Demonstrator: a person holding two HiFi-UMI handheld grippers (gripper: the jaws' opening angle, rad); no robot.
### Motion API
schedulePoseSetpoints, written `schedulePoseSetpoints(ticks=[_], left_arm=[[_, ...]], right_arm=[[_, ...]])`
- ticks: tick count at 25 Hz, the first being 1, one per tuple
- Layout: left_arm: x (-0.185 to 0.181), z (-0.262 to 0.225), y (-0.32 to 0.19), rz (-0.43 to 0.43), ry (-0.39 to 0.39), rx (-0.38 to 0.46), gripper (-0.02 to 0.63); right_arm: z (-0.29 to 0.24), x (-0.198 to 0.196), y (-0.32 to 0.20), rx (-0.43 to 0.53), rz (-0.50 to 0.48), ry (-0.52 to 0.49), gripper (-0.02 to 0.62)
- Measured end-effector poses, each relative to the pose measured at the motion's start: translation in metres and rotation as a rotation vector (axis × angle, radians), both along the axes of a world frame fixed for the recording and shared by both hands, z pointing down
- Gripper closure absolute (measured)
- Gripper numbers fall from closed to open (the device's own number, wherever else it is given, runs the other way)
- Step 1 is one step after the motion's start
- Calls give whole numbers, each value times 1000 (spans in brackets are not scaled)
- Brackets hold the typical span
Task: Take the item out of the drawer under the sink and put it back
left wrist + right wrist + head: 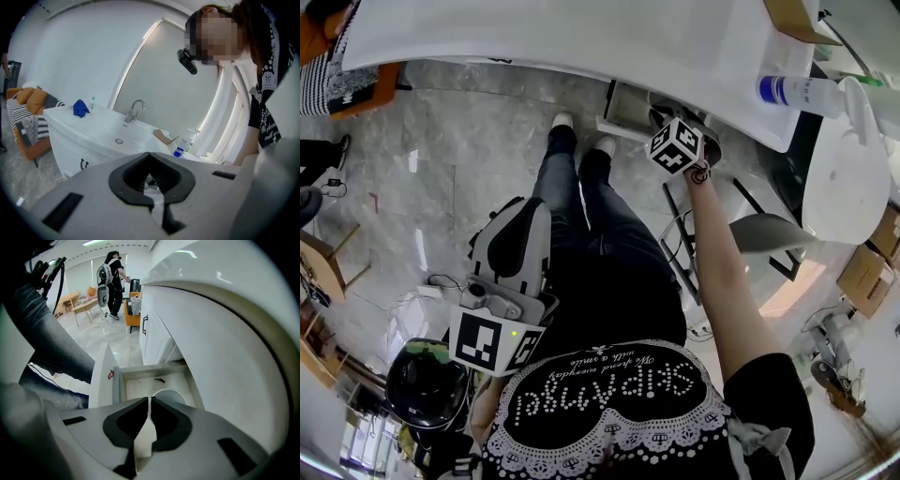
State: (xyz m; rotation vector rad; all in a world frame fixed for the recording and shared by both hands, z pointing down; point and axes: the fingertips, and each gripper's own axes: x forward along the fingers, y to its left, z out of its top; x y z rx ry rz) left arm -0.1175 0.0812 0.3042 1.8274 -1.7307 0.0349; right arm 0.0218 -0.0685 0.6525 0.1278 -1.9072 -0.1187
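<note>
Right gripper view looks down into the open drawer (149,368). A white bowl (169,396) sits on its floor towards the near side, and a small dark scrap (160,379) lies further back. The right gripper (150,401) has its tongs closed to a sliver right at the bowl's near rim. The rim seems to run in between them, so they look to be pinching it, though the contact itself is mostly hidden. Done well, the lift goes straight up until the bowl clears the drawer walls, then out towards the person. The bulging cabinet front (225,343) overhangs on one side, and a bowl held by one edge could swing into it. A slow, level wrist suits a rim grip like this. The left gripper (150,154) is held by the person's hip with its tongs together on nothing, pointing over at the sink top (101,129). It could steady the drawer if that starts to roll.
</note>
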Motion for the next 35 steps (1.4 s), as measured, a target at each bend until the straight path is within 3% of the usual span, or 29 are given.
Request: schedulePoseSetpoints(ticks=[11,16,22,30,35], left_arm=[[3,-3,0,11,-2,21,603],[4,-6,-1,16,-6,35,603],[7,-7,-2,42,-12,47,603],[11,-6,-2,67,-13,54,603],[13,-9,-5,75,-16,67,603]], right_arm=[[-25,-5,-3,28,68,-87,578],[-49,-5,-5,32,167,-183,578],[-68,0,-6,62,184,-215,578],[-103,-3,-5,31,312,-353,578],[-122,-2,0,31,338,-407,578]])
